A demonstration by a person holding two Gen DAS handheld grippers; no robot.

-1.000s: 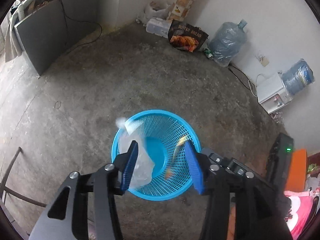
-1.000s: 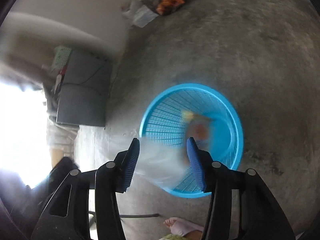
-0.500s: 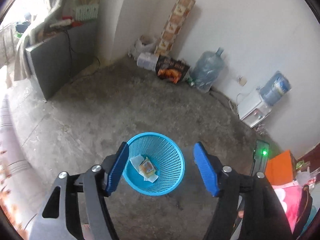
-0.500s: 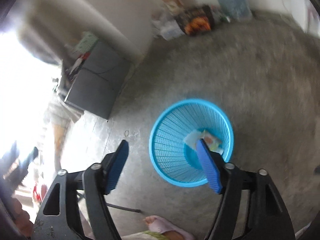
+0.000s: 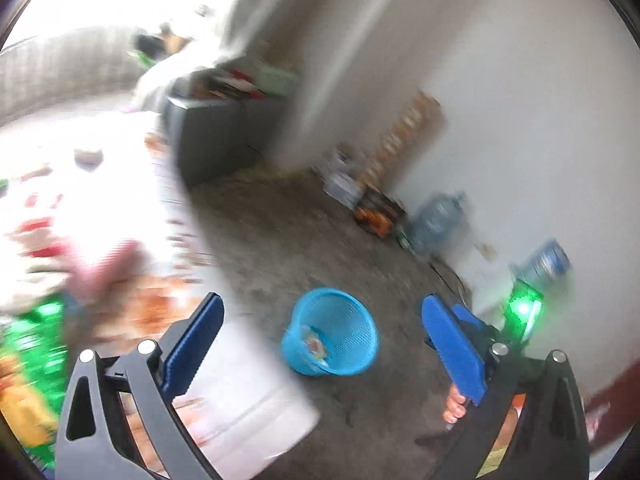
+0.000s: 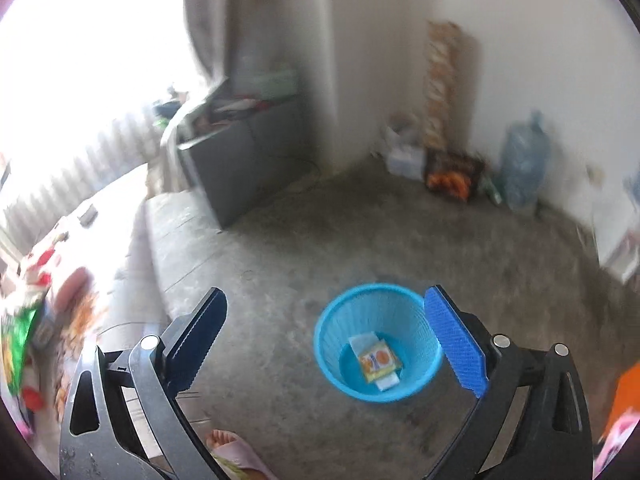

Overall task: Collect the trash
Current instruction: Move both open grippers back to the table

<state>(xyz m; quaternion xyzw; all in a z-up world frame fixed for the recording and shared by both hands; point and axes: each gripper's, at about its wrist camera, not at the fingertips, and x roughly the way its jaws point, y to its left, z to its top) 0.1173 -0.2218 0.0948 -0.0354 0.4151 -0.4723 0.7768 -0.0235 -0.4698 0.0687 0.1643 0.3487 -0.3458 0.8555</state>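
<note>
A blue mesh trash basket (image 5: 340, 332) (image 6: 378, 320) stands on the concrete floor. Inside it lie a yellow-and-orange wrapper (image 6: 378, 360) and a pale wrapper (image 6: 362, 342); they show blurred in the left wrist view (image 5: 314, 346). My left gripper (image 5: 322, 348) is open and empty, well above and back from the basket. My right gripper (image 6: 326, 340) is open and empty, also raised above the floor, with the basket seen near its right finger.
A white table (image 5: 100, 240) (image 6: 60, 264) with blurred packets, green (image 5: 40, 332) among them, is at the left. A grey cabinet (image 6: 240, 160), water jugs (image 6: 524, 164) (image 5: 436, 220) and a bread bag (image 6: 450, 176) line the far walls. A sandalled foot (image 6: 228, 446) is below.
Both grippers have let their wrappers fall into the basket, opened wide and risen away from it. The left view has swung left onto the table.
</note>
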